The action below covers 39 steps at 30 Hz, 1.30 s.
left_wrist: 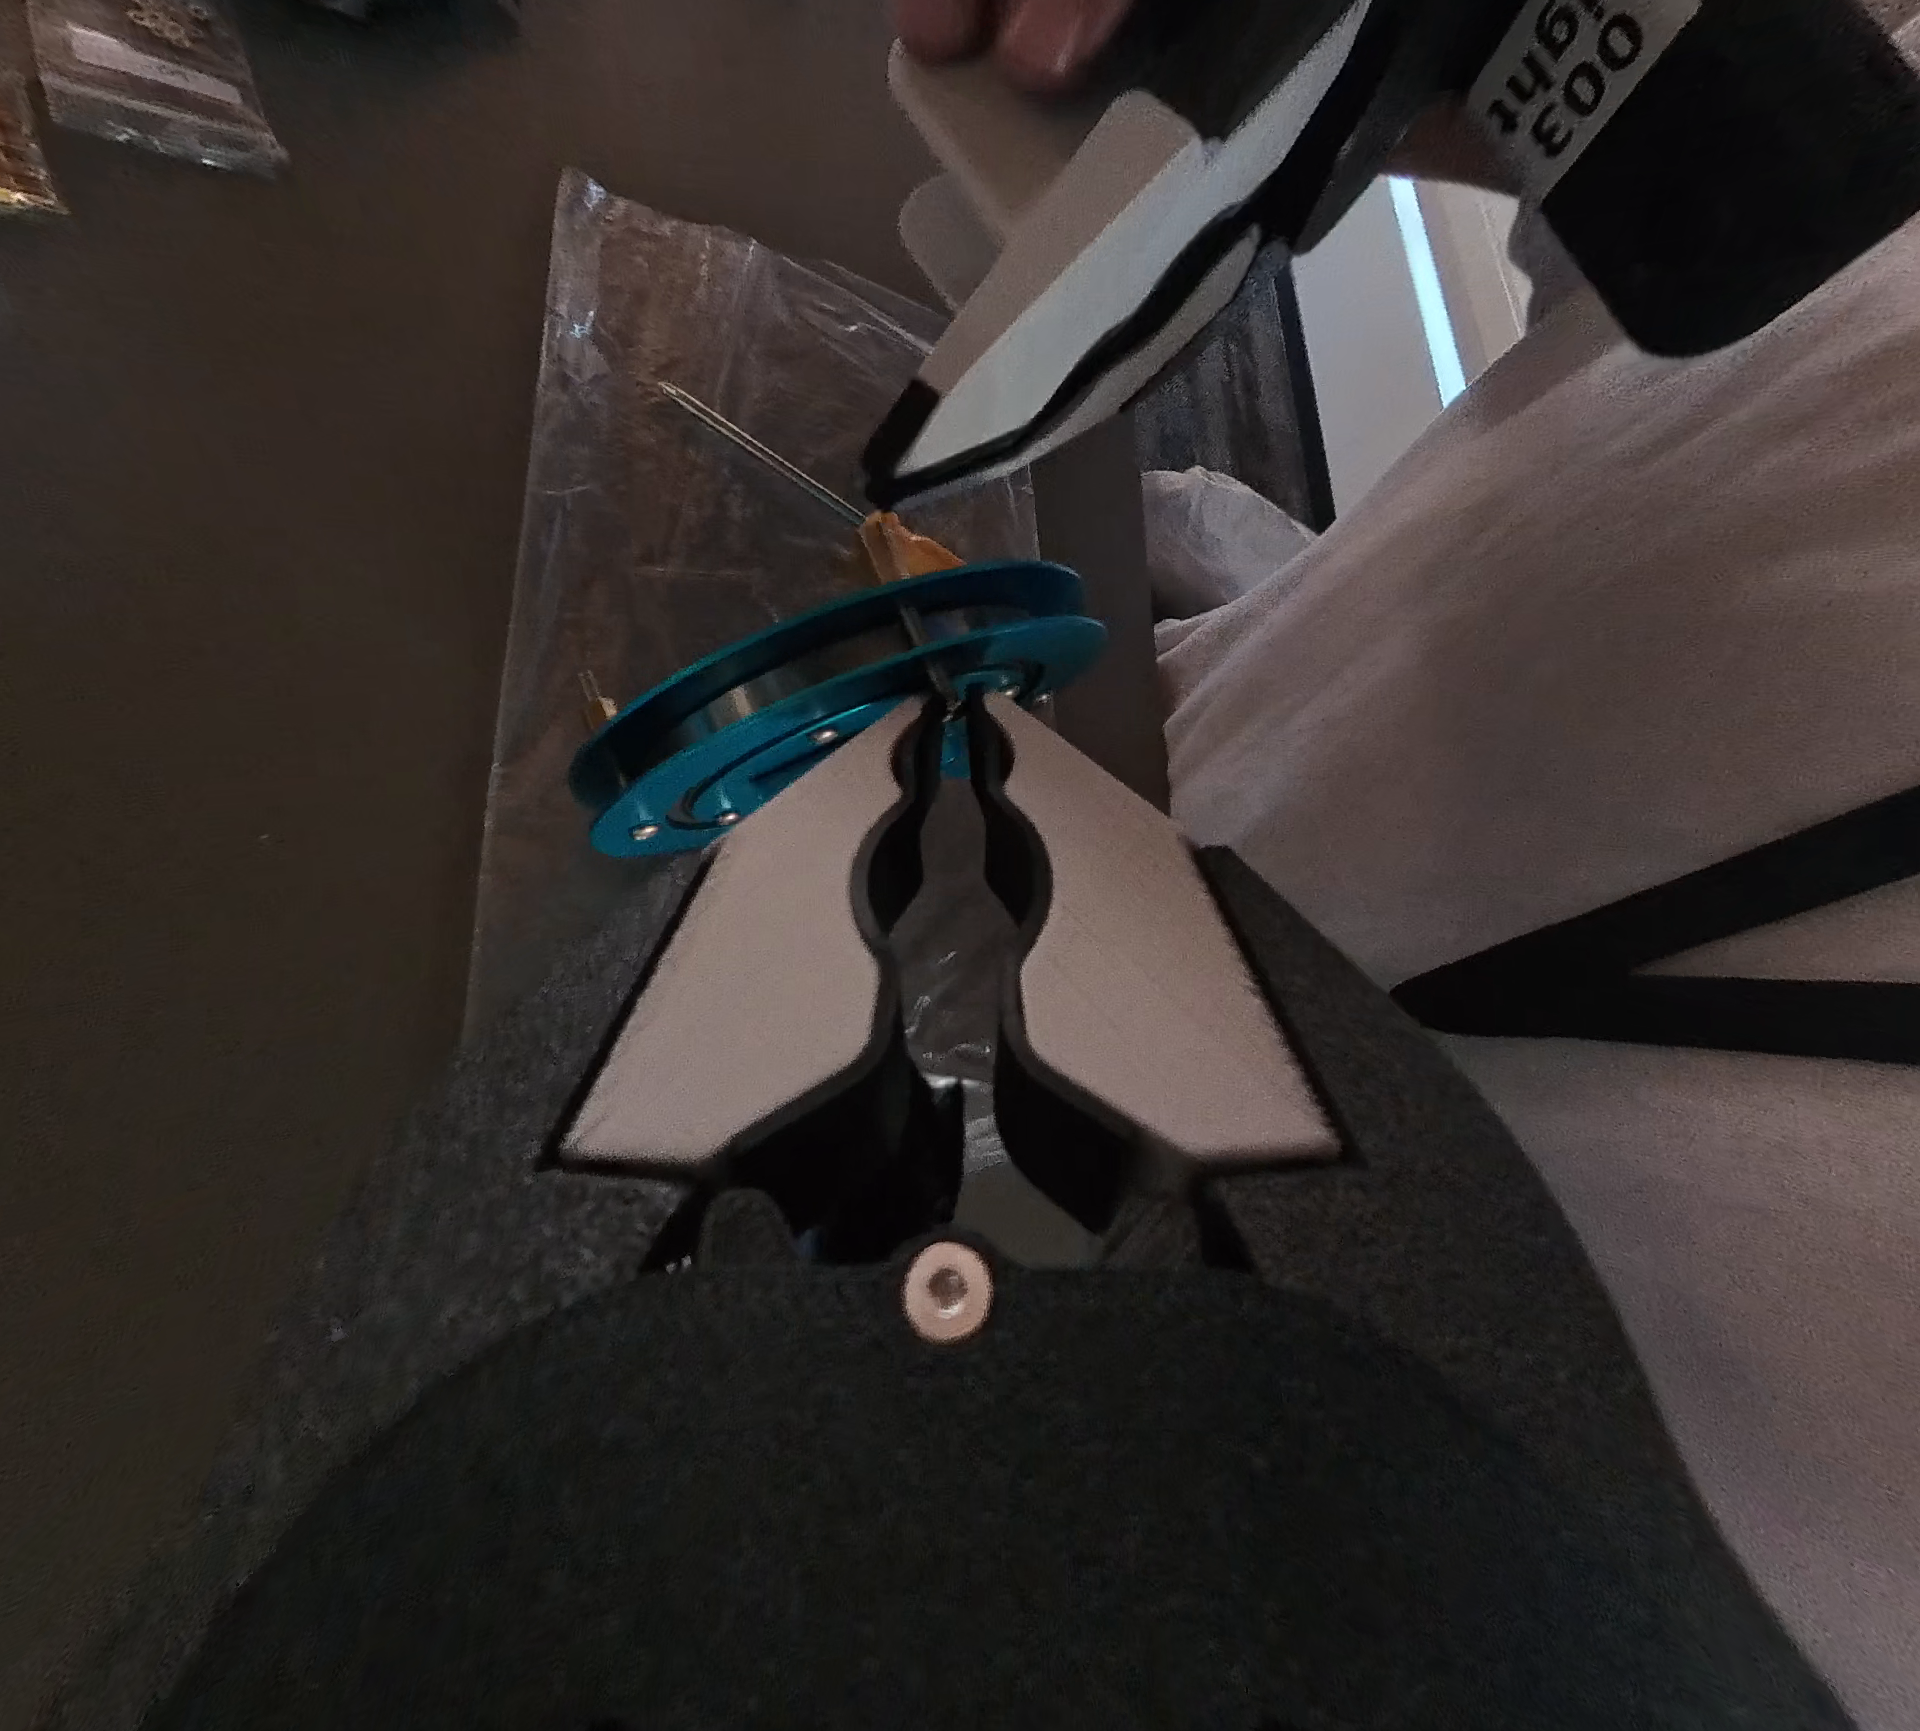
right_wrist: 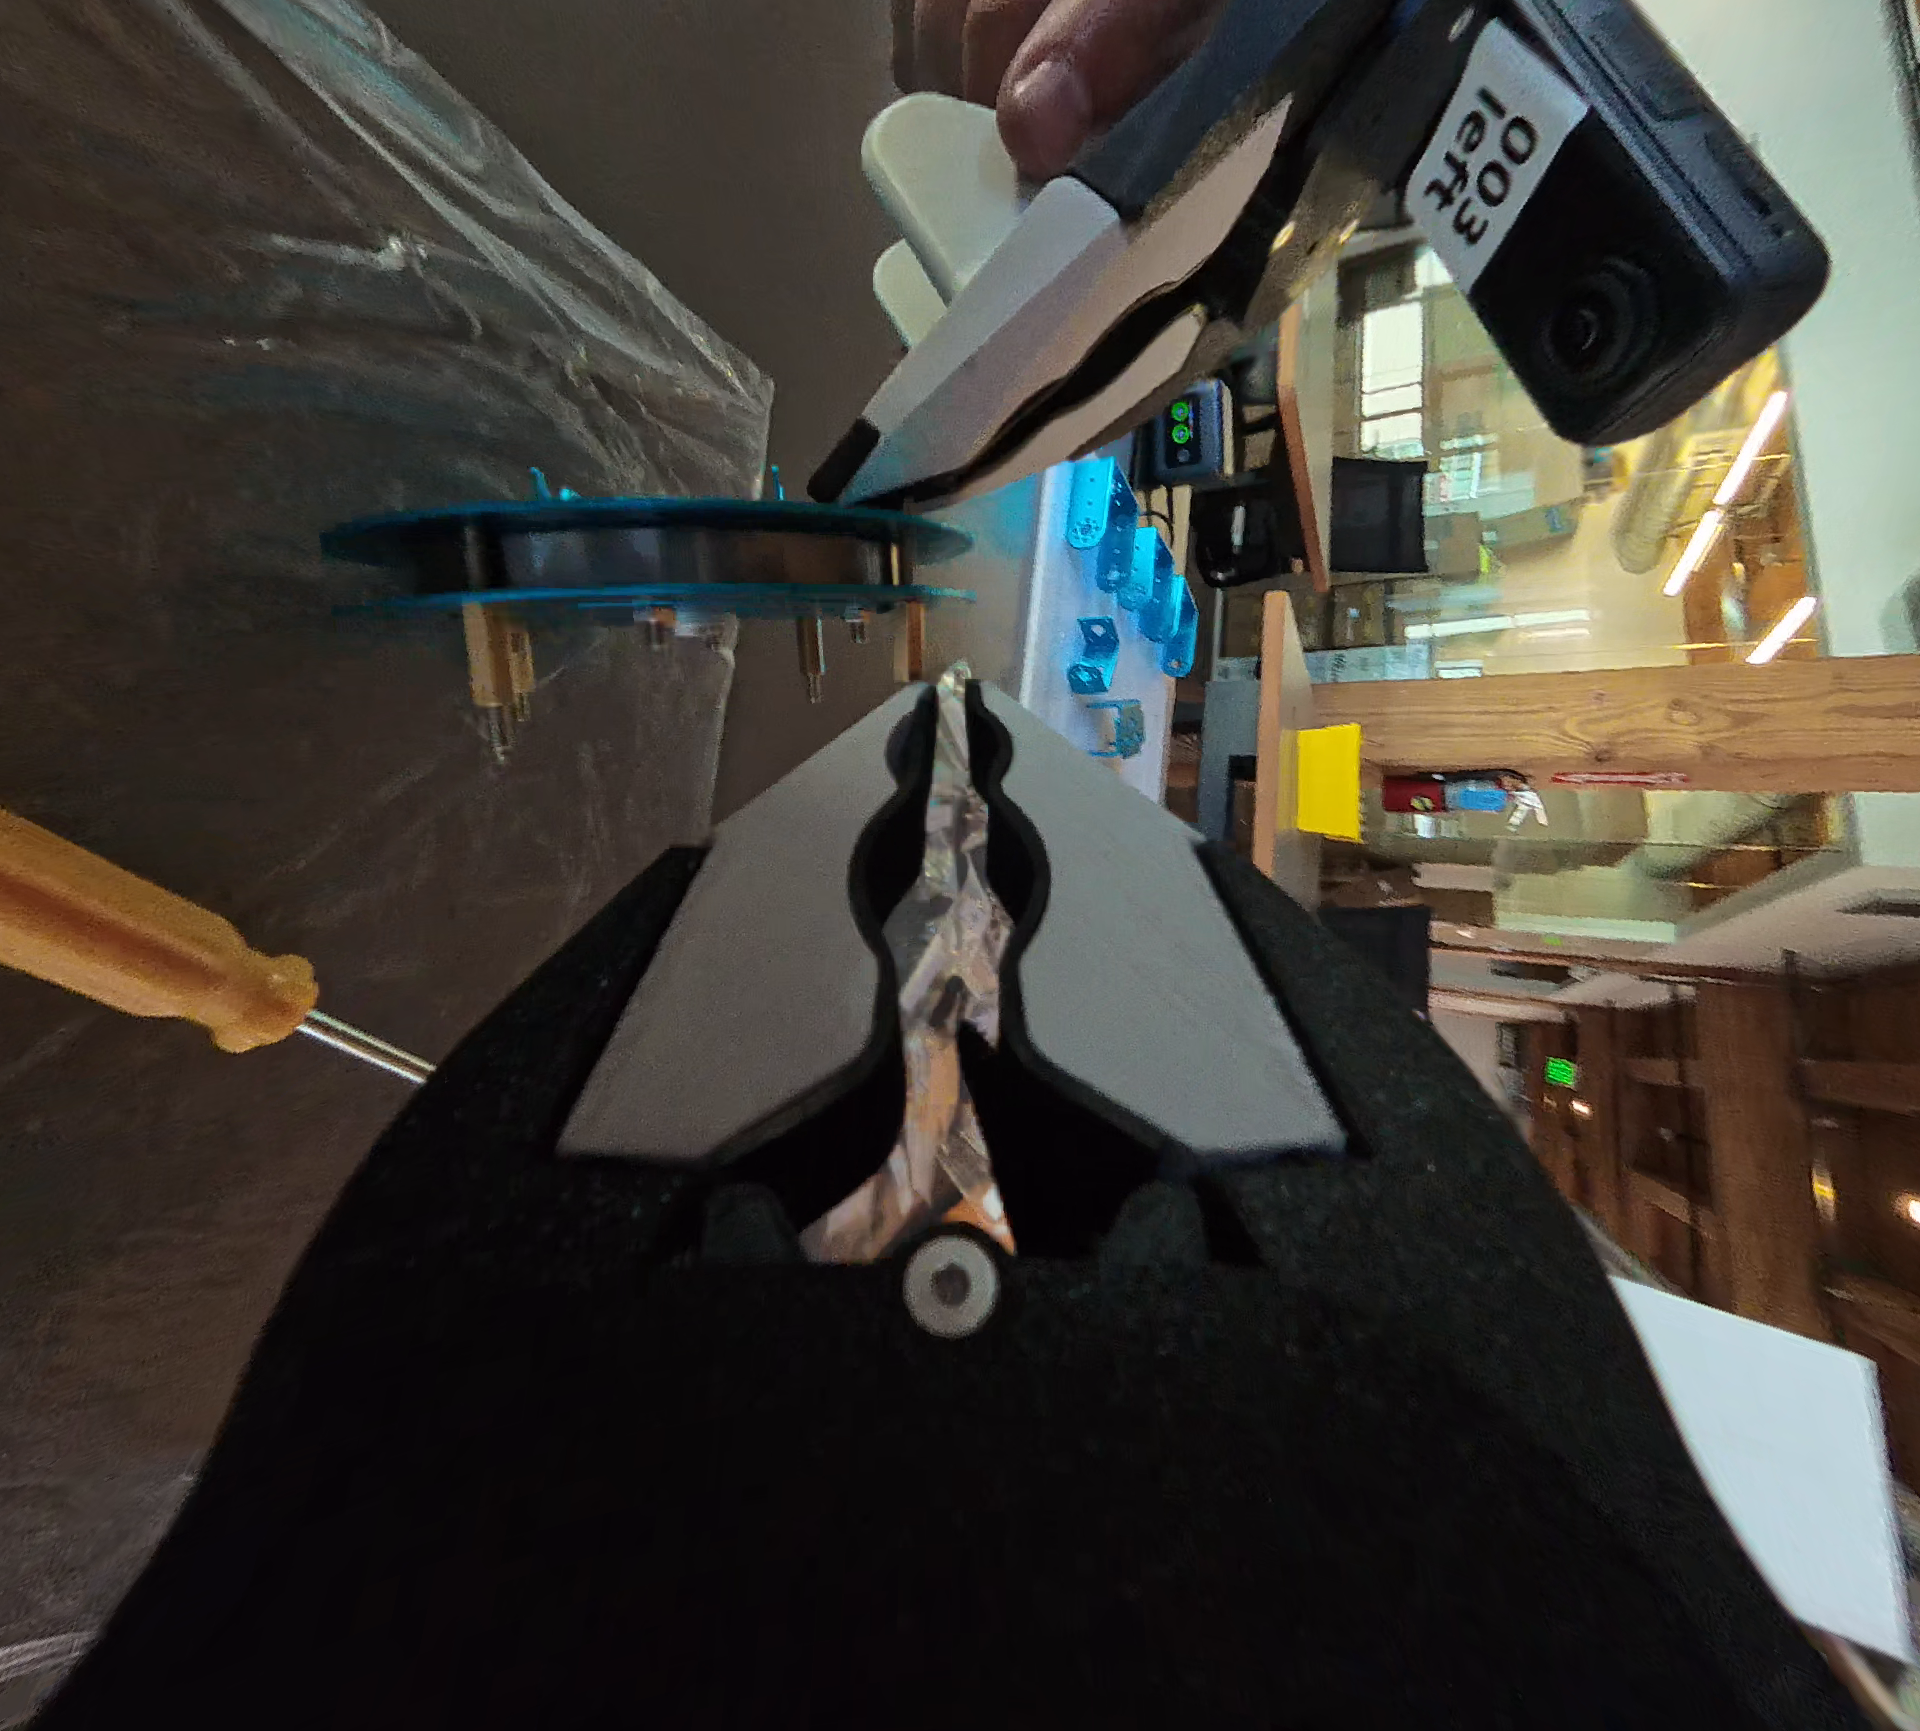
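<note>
My left fingers (left_wrist: 961,725) pinch the near rim of the blue two-disc assembly (left_wrist: 831,705), while my right fingers (left_wrist: 883,486), apparently closed on the screwdriver (left_wrist: 758,460), sit just beyond it.

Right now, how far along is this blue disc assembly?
Done: two blue discs stacked, brass standoffs fitted. In hand: left hand-held gripper pinches their rim; right hand-held gripper pinches the clear bag. Left: screwdriver lies untouched, blue brackets sit loose beyond.
</note>
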{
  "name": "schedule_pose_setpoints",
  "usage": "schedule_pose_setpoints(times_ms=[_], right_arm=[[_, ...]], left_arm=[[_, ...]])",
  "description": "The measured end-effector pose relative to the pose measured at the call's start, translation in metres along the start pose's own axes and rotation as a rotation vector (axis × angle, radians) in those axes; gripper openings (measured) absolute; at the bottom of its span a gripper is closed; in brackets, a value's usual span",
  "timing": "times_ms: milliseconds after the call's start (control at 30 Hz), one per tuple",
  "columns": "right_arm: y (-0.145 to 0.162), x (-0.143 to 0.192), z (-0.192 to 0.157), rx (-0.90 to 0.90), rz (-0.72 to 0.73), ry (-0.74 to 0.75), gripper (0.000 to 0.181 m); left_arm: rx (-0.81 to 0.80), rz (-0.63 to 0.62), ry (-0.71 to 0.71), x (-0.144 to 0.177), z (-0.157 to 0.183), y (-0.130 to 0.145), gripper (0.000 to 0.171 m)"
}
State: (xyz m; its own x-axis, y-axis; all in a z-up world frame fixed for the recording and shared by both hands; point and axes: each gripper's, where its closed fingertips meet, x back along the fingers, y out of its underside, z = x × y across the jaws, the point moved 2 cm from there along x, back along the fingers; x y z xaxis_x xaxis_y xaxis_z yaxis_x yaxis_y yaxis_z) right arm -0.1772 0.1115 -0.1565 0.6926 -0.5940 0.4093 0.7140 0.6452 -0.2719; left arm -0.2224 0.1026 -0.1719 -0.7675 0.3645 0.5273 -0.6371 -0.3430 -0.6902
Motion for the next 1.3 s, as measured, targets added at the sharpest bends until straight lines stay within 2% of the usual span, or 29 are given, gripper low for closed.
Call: schedule_pose_setpoints(times_ms=[100, 300, 467, 633, 867, 1000, 1133, 1300], right_arm=[[-0.004, 0.0, -0.001, -0.073, 0.052, -0.061, 0.006], [-0.004, -0.017, -0.009, -0.049, 0.087, -0.146, 0.013], [-0.006, -0.02, -0.008, -0.069, 0.092, -0.236, 0.004], [-0.01, -0.017, -0.009, -0.236, 0.1, -0.386, 0.004], [-0.008, -0.017, -0.01, -0.311, 0.081, -0.409, 0.004], [-0.009, -0.013, -0.012, -0.27, 0.067, -0.397, 0.004], [-0.009, -0.011, -0.013, -0.203, 0.041, -0.357, 0.004], [-0.01, -0.012, -0.012, -0.202, 0.037, -0.356, 0.004]], left_arm=[[0.023, 0.009, -0.009, 0.002, 0.0, 0.002, 0.003], [0.009, 0.007, -0.056, 0.002, 0.001, 0.003, 0.004], [0.0, 0.009, -0.069, 0.003, 0.006, 0.008, 0.004], [0.014, 0.175, -0.193, 0.008, 0.008, 0.011, 0.008], [0.117, 0.466, -0.213, 0.011, 0.006, 0.008, 0.005], [0.107, 0.517, -0.204, 0.007, 0.01, 0.007, 0.005], [0.178, 0.581, -0.151, 0.007, 0.01, 0.007, 0.006], [0.237, 0.662, -0.092, 0.008, 0.009, 0.008, 0.004]])
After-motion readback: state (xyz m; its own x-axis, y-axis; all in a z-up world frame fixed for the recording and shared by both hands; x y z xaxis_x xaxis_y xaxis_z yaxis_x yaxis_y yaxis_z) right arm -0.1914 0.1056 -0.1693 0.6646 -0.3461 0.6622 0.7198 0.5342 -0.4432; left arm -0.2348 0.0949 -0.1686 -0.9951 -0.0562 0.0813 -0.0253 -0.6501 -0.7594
